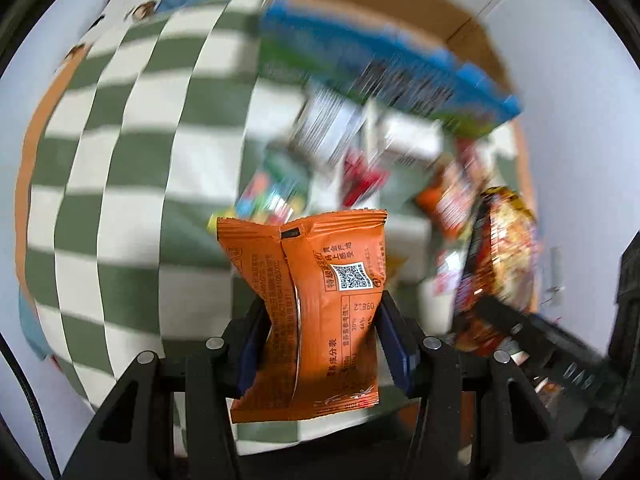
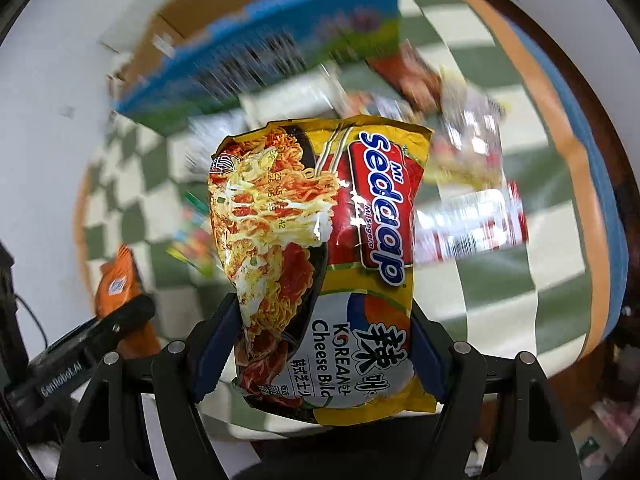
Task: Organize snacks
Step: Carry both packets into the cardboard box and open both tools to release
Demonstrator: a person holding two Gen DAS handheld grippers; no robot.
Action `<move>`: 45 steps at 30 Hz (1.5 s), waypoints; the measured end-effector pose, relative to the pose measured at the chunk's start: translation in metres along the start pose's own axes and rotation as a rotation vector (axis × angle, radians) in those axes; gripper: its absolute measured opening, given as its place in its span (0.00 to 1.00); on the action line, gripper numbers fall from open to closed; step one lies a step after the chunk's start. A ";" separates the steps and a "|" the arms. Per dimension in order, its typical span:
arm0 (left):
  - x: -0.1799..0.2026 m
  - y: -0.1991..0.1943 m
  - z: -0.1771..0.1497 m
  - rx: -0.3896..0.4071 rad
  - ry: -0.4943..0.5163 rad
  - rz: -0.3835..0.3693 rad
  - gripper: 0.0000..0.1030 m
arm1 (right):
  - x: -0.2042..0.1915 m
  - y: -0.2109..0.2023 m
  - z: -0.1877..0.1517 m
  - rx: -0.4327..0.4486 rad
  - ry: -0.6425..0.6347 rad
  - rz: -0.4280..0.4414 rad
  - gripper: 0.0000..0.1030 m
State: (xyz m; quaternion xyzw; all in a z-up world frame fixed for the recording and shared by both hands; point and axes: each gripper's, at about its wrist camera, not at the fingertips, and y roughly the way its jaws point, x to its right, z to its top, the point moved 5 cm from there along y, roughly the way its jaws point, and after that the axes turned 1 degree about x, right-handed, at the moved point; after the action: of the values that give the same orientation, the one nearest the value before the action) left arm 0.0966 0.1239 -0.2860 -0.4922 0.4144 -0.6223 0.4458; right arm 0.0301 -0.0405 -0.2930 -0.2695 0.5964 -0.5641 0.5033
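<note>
So my left gripper (image 1: 320, 344) clamps a crinkly orange foil snack packet (image 1: 316, 312), right gripper (image 2: 320, 356) clamps a yellow-red noodle packet (image 2: 320, 264); plenty of loose snacks (image 1: 360, 168) unsorted.

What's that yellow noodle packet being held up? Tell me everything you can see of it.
The noodle packet is a glossy yellow and red plastic bag, printed "Mi Sedaap" and "Korean Cheese", with a picture of cheesy noodles. It looks sealed and slightly crinkled. It is held upright above the checked cloth, pinched low on both sides by the right gripper, whose blue-padded fingers press its edges.
</note>
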 end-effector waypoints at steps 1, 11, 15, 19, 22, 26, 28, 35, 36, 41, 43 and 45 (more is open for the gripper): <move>0.005 -0.012 0.012 0.013 0.003 -0.012 0.48 | -0.004 -0.015 0.012 0.019 -0.006 0.019 0.77; 0.087 -0.043 0.218 0.106 0.003 -0.007 0.48 | -0.048 -0.081 0.166 0.153 -0.113 0.060 0.77; 0.092 -0.013 0.280 0.079 -0.002 0.025 0.48 | -0.057 -0.054 0.238 0.138 -0.132 0.039 0.77; 0.084 0.030 0.330 0.020 -0.034 0.042 0.48 | -0.059 -0.012 0.287 0.088 -0.136 0.010 0.77; 0.074 0.062 0.359 -0.024 -0.058 0.057 0.48 | -0.056 0.027 0.314 0.040 -0.143 -0.016 0.77; 0.063 0.097 0.384 -0.067 -0.074 0.074 0.48 | -0.053 0.070 0.341 -0.017 -0.150 -0.033 0.77; 0.059 0.112 0.392 -0.087 -0.083 0.075 0.48 | -0.051 0.088 0.352 -0.041 -0.145 -0.030 0.77; 0.055 0.146 0.406 -0.121 -0.059 0.108 0.52 | -0.051 0.137 0.372 -0.146 -0.155 -0.011 0.80; 0.055 0.148 0.408 -0.115 -0.051 0.117 0.57 | -0.052 0.142 0.375 -0.150 -0.167 -0.021 0.86; 0.058 0.150 0.410 -0.104 -0.025 0.127 0.80 | -0.055 0.145 0.380 -0.133 -0.188 -0.030 0.96; 0.065 0.145 0.407 -0.096 -0.007 0.140 0.80 | -0.052 0.142 0.382 -0.126 -0.184 -0.036 0.96; 0.067 0.137 0.405 -0.076 0.009 0.159 0.80 | -0.045 0.133 0.377 -0.114 -0.185 -0.043 0.96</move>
State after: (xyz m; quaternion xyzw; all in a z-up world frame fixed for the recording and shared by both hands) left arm 0.5071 -0.0075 -0.3311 -0.4714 0.4776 -0.5709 0.4730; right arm 0.4199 -0.1231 -0.3515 -0.3615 0.5727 -0.5124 0.5280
